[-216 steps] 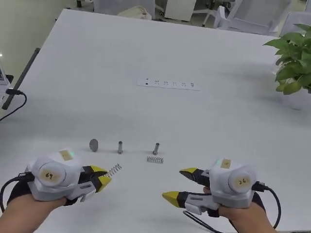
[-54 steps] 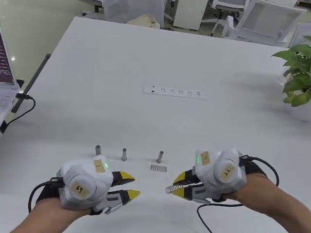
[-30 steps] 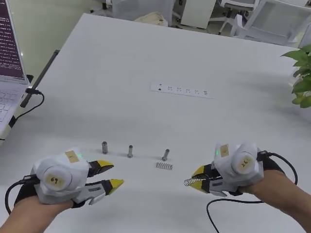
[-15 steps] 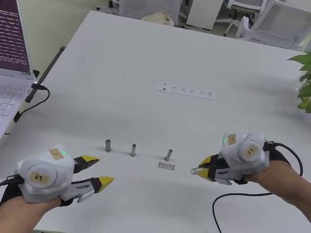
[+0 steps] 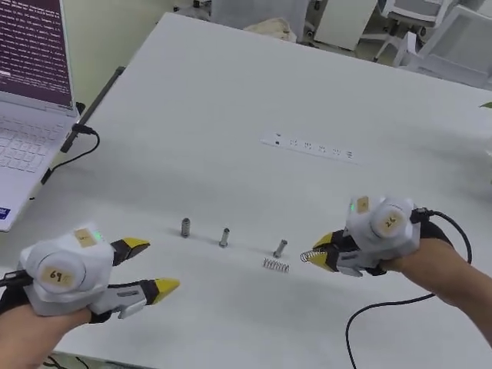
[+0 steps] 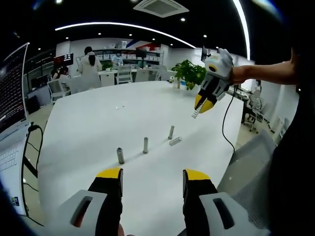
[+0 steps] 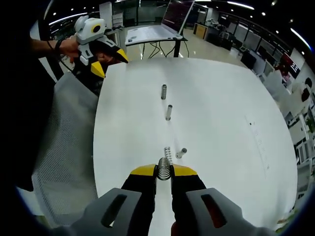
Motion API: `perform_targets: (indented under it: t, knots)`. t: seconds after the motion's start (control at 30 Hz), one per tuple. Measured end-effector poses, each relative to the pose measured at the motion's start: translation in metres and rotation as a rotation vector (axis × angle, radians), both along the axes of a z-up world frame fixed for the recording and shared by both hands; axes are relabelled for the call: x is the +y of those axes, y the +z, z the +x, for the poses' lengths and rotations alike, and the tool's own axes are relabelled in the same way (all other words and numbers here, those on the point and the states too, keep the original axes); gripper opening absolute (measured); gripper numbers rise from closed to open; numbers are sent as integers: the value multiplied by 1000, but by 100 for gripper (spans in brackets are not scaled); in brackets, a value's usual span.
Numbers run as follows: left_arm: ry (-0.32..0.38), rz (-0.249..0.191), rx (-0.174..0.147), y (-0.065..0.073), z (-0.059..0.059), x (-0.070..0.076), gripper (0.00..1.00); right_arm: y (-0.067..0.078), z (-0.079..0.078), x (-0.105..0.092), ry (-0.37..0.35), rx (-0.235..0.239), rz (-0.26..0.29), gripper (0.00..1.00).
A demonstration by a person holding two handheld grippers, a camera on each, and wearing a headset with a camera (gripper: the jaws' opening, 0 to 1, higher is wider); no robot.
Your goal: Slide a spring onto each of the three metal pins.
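We are pinching a spring in our right claw over the worktop; our left claw is hanging spread wide.

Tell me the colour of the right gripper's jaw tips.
Yellow on the right gripper, clearest in the right gripper view.

Table: white, matt, smooth, with only soft diffuse reflections.
Pins: grey metal, dull satin sheen.
Loose spring and pinched spring: bare coiled metal wire, slightly bright.
Left gripper and right gripper: white moulded plastic shells, semi-gloss. Fingers are black with matt yellow tips, possibly rubbery; too small to confirm.
Power strip: white plastic.
Laptop: silver casing, matt.
Chair: grey mesh cloth.
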State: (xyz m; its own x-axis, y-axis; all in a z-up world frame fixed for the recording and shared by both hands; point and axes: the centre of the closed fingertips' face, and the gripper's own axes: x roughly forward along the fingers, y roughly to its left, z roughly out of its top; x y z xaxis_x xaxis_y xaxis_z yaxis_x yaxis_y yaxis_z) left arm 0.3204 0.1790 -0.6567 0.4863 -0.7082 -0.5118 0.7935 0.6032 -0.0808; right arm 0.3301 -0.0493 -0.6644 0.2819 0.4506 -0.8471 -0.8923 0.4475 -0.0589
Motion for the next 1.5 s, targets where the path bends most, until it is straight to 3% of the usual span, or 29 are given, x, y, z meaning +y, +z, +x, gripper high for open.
perform_targets:
  t: [0.17,0.57,0.87,1.5]
  knots:
    - [18,-6,3,2,3,6,49,-2,15,14,0,-6,-3,8]
    - [43,-6,11,0,3,13,55,-14,34,40,31,17,-4,8]
    - [70,-23,18,1,4,18,56,-21,49,65,66,26,-9,8]
    - [82,-6,20,1,8,27,57,-34,76,97,125,26,-27,8]
